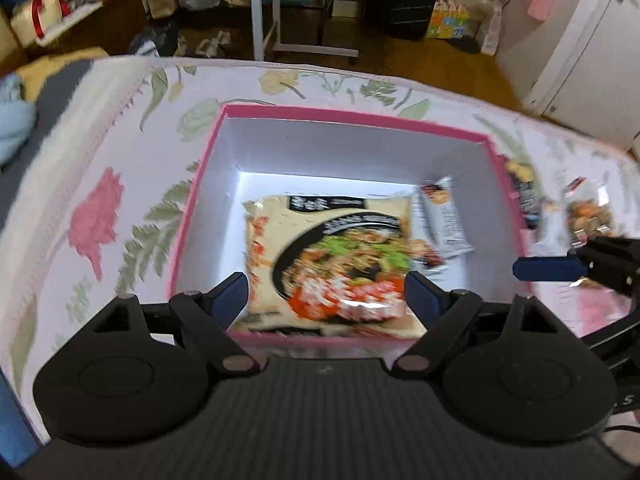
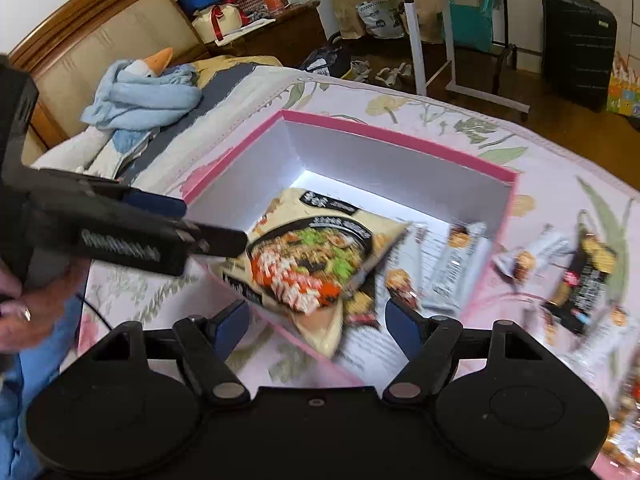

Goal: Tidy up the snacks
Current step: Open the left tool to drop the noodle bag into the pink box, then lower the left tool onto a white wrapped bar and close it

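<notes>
At frame centre, the noodle packet [image 1: 332, 256] lies in the pink box [image 1: 200, 184]; both tools, left tool [image 1: 326, 296] and right tool [image 2: 316, 320], gape empty. Next, probably: fetch the loose snacks [image 2: 580, 276] at right on the bed.

Snack packets [image 2: 576, 276] beside box blurred, print unreadable.

Both tongs angled down: left tongs [image 1: 326, 300] & right tongs [image 2: 318, 320] spread wide.

box [image 1: 352, 114]: pink rim, white inside. noodle packet [image 1: 332, 256]: cream, black bowl print, green and orange-red toppings. bedspread [image 1: 100, 168]: pale, pink flower at 9 o'clock of box, green leaves. gripper pads [image 1: 230, 298]: dark blue.
</notes>
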Demonstrator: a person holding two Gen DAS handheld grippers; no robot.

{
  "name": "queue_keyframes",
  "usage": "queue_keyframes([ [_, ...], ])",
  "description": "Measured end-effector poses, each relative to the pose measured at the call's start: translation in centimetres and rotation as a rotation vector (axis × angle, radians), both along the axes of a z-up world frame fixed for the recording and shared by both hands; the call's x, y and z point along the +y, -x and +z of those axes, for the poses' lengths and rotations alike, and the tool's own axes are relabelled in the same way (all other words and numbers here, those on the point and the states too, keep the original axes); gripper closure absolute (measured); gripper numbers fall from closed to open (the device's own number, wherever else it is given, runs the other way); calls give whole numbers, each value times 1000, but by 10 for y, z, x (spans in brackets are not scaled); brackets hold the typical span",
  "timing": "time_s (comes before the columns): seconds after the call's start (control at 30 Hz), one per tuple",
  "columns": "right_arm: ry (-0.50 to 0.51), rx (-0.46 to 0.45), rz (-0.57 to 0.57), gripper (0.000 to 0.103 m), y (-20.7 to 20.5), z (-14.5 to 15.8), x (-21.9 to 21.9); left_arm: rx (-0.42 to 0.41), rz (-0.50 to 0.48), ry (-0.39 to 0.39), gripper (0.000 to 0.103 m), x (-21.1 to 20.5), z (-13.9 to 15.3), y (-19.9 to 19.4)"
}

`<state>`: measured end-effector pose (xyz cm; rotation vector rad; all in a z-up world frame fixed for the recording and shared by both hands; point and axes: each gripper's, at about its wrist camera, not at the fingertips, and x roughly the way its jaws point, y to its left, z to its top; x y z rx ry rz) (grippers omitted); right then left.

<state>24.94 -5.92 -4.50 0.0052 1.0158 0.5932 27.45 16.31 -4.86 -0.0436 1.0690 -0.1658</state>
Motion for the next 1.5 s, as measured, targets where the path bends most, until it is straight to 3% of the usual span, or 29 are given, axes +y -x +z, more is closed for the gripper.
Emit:
queue_keyframes([
  [0.17,60,-51,-2,23,20,34,-34,0,-39,29,18,-13,31,22],
  [0.33,28,-106,-38,23,44,55,-82,-19,-142,49,19,-39,58,47],
  [0.57,7,-200,-133,23,63,60,-144,-51,-250,55,22,-92,73,73],
  [0.7,-1,-200,-212,23,59,51,-166,-81,-303,77,22,-127,72,81],
  [0.8,-46,-164,-241,24,52,41,-179,-136,-321,108,22,-149,63,85],
  [0.93,-50,-134,-247,30,35,25,-188,-87,-348,136,23,-183,43,73],
  [1.13,-133,-78,-297,35,-11,-3,-208,-82,-320,95,29,-233,14,48],
  [1.33,-205,46,-364,43,-57,-54,-222,-105,-220,97,35,-264,-33,25],
  [1.5,-205,109,-391,44,-61,-99,-225,-122,-245,89,35,-262,-68,21],
])
